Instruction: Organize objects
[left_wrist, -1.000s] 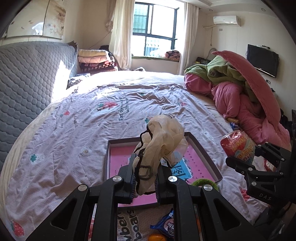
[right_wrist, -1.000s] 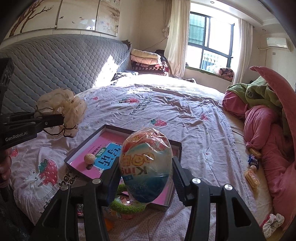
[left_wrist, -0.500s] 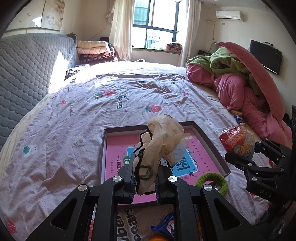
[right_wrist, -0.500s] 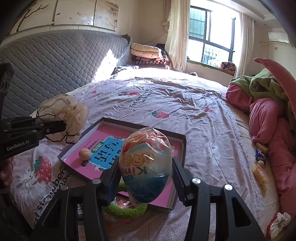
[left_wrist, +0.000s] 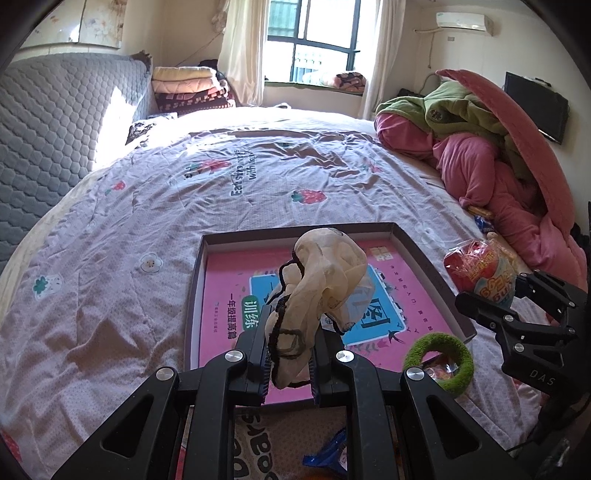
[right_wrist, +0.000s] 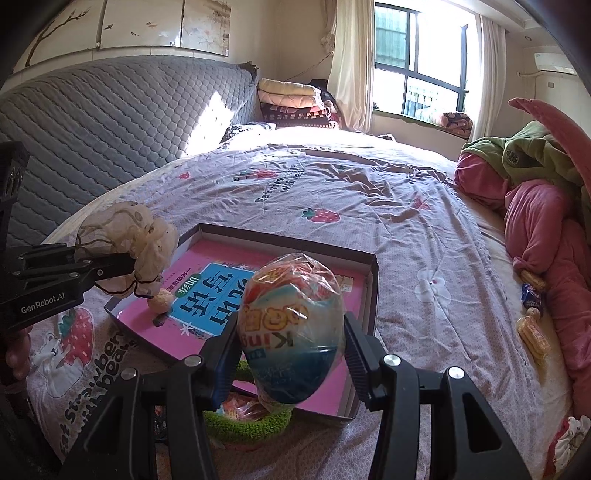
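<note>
My left gripper (left_wrist: 290, 360) is shut on a crumpled beige mesh bag with black cord (left_wrist: 325, 273), held above the near edge of a shallow box (left_wrist: 424, 254) with a pink book inside. My right gripper (right_wrist: 291, 343) is shut on a wrapped egg-shaped toy (right_wrist: 291, 328), held over the box's near right corner (right_wrist: 371, 280). The toy (left_wrist: 480, 273) and right gripper (left_wrist: 517, 314) show at the right in the left wrist view. The mesh bag (right_wrist: 125, 243) and left gripper (right_wrist: 110, 266) show at the left in the right wrist view. A small round nut (right_wrist: 160, 300) lies in the box.
A green fuzzy ring (left_wrist: 439, 358) lies on a snack packet by the box's near corner. A blue wrapper (left_wrist: 328, 456) lies under my left gripper. Snack packets (right_wrist: 532, 332) lie by the pink and green bedding pile (left_wrist: 480, 147). A grey headboard (right_wrist: 110, 110) stands at left.
Both grippers have moved forward and lower toward the box, which looks larger and nearer. Each still holds its object.
</note>
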